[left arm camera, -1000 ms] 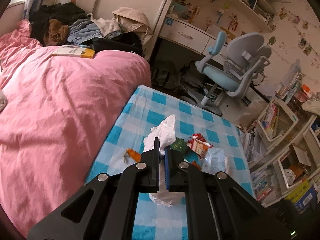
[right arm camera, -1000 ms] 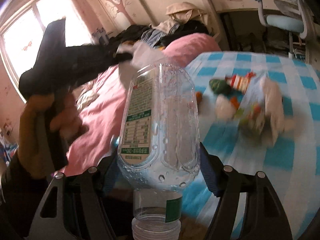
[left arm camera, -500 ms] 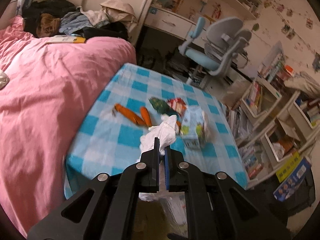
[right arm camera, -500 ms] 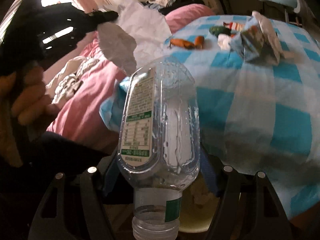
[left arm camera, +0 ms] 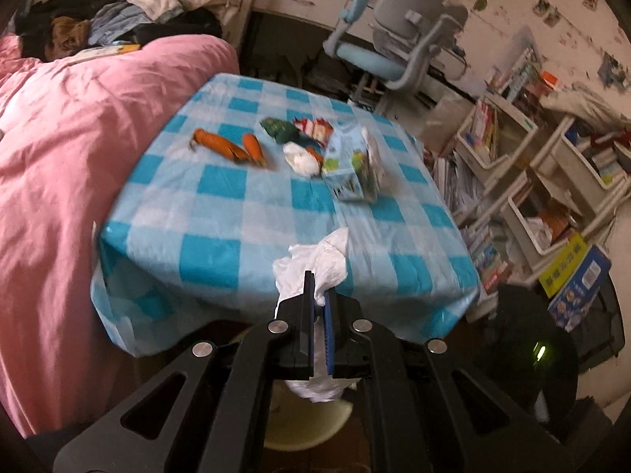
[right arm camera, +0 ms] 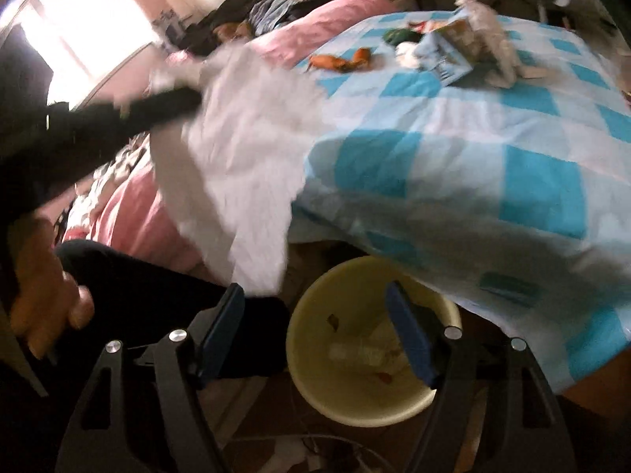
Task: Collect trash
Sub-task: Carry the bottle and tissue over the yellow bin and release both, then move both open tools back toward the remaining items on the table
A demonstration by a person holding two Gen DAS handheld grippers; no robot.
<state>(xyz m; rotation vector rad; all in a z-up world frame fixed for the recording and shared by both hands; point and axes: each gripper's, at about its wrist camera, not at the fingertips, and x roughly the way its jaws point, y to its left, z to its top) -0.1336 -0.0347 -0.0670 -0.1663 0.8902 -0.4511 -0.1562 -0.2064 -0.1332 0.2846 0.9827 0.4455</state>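
My left gripper (left arm camera: 318, 289) is shut on a crumpled white paper (left arm camera: 315, 260), held off the near edge of the blue checked table (left arm camera: 244, 213) above a cream bin (left arm camera: 311, 425). In the right wrist view that paper (right arm camera: 236, 157) hangs big and blurred from the left gripper (right arm camera: 189, 98). My right gripper (right arm camera: 315, 331) is over the bin (right arm camera: 366, 414), its jaws opening with nothing between them. A clear plastic bottle (right arm camera: 359, 351) lies inside the bin. On the table lie orange scraps (left arm camera: 224, 146), a green wrapper (left arm camera: 280, 130), a red wrapper (left arm camera: 313, 130), a white tissue ball (left arm camera: 301, 157) and a blue carton (left arm camera: 351, 165).
A pink bed (left arm camera: 59, 149) runs along the table's left side. A desk chair (left arm camera: 394, 51) stands behind the table, and shelves with books (left arm camera: 512, 149) to its right. A hand (right arm camera: 43, 307) grips the left tool's handle. A dark round object (left arm camera: 532, 354) sits right of the bin.
The bottle has left my right gripper and now lies in the bin. My left gripper has pulled back from the table with the paper, toward the bin, and sunk lower.
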